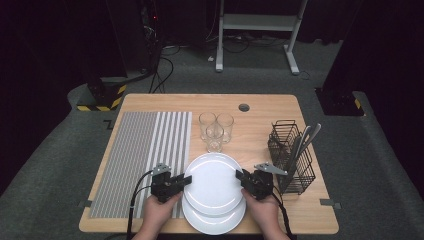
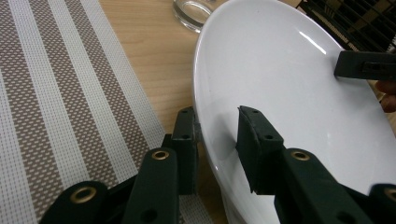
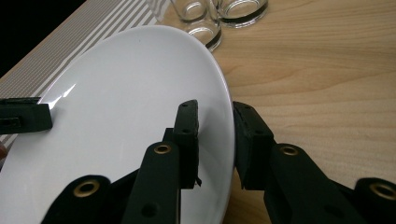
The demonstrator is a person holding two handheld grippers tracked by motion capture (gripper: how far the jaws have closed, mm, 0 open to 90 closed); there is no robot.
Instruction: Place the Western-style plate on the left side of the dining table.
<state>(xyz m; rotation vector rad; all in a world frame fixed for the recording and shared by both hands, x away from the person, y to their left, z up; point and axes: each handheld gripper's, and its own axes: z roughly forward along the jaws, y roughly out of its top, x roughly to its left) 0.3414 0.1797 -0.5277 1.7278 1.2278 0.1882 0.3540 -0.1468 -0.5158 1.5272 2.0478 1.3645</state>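
- Gripping top plate [image 1: 213, 182] at opposite rims: L gripper [image 1: 186, 181] clamped on left edge, R gripper [image 1: 242, 177] on right.
- Plate sits over second plate [image 1: 215, 221], front-centre of table [image 1: 260, 125], near glasses [image 1: 215, 129].

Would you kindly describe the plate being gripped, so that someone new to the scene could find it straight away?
Start at the wooden table and look to its near edge, between the striped placemat and the black wire basket. Two white plates are stacked there. It is the top plate, with the left tool and the right tool astride its opposite rims, while the lower plate lies untouched beneath.
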